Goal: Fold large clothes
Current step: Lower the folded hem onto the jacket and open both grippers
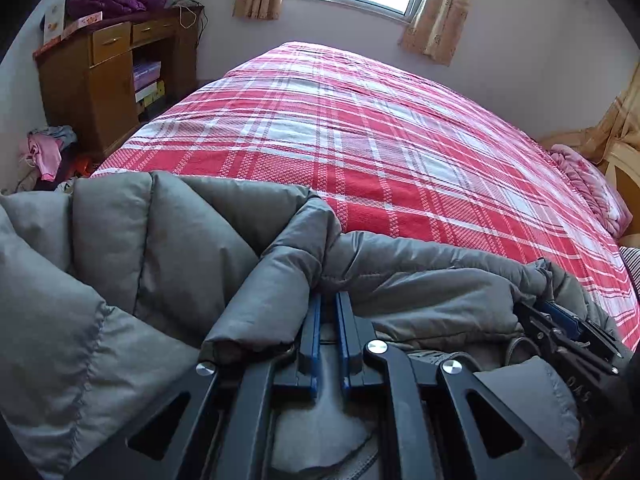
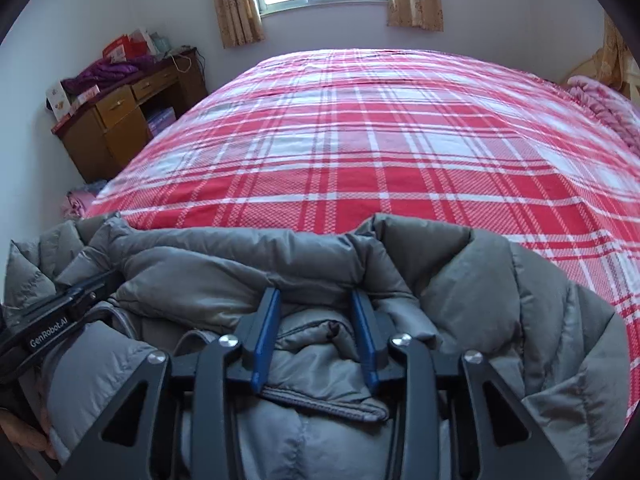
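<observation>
A grey puffer jacket (image 1: 168, 248) lies bunched at the near edge of the bed; it also fills the bottom of the right wrist view (image 2: 480, 280). My left gripper (image 1: 329, 300) has its blue-padded jaws nearly together, pinching a fold of the jacket. My right gripper (image 2: 316, 300) has its jaws apart, set over a thick bunch of jacket fabric between them. The right gripper shows at the right edge of the left wrist view (image 1: 560, 320). The left gripper shows at the left edge of the right wrist view (image 2: 80, 296).
The bed carries a red and white plaid cover (image 1: 380, 140), also seen in the right wrist view (image 2: 380, 140). A wooden desk (image 1: 104, 80) with clutter stands at the far left. Clothes (image 1: 44, 152) lie on the floor by it. A pink blanket (image 1: 592, 184) lies at the bed's right.
</observation>
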The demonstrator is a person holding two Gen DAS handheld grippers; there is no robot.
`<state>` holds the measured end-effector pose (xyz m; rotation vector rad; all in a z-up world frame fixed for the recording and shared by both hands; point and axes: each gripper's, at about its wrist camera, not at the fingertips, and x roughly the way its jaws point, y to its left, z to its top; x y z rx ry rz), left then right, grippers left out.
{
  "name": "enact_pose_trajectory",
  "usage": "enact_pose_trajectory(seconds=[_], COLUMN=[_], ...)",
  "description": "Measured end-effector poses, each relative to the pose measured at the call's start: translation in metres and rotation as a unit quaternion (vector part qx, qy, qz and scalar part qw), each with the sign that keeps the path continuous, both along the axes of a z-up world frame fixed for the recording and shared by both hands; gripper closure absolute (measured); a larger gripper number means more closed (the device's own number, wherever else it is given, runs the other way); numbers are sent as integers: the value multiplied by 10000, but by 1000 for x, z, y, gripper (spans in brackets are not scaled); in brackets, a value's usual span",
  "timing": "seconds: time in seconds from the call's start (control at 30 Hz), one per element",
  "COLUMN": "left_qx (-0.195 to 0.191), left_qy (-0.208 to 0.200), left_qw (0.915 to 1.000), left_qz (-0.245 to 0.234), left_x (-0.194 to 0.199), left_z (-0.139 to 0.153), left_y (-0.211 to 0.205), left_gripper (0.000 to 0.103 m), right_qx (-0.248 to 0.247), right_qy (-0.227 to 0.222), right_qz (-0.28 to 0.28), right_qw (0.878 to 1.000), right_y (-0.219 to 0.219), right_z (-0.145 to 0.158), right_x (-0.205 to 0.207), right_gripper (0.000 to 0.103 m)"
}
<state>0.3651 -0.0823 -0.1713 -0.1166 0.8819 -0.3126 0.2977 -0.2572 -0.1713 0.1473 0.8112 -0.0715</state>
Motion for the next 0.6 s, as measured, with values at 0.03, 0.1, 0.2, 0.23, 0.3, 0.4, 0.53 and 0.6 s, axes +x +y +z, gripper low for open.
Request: enact_pose_trajectory(seconds=[0.03, 0.1, 0.2, 0.23, 0.3, 0.4, 0.53, 0.6], left_qx=[-15, 35, 105, 43, -70, -388, -542, -625], left_qy=[3, -13, -4, 58, 232, 108, -196, -438], left_qw=[10000, 10000, 9999, 10000, 9996, 9988, 9969, 9949], left_qz=[3, 6, -25, -53, -171, -284, -536, -652], left_x=[-3, -5, -6, -8, -17, -55, -124, -174], left_z=[0, 1, 4, 7, 21, 55, 93, 114], left_y=[4, 3, 1, 4, 13, 39, 73, 98], left_gripper=[94, 94, 94, 94, 94, 94, 94, 94], right_qx=[-175, -615, -827, -775, -616, -447, 110, 200], right_qy=[48, 135, 167, 176, 268, 199, -821, -1211], right_qz=[-2, -8, -7, 0, 91, 229, 419, 518], right_qw=[9998, 9980, 9964, 9968, 9977, 9985, 9957, 9911], right_y=[5, 17, 21, 18, 13, 5, -8, -19], right_z=[0, -1, -2, -1, 2, 36, 101, 128], right_x=[2, 6, 7, 7, 6, -20, -108, -167], right_gripper=[64, 63, 63, 62, 62, 62, 41, 35])
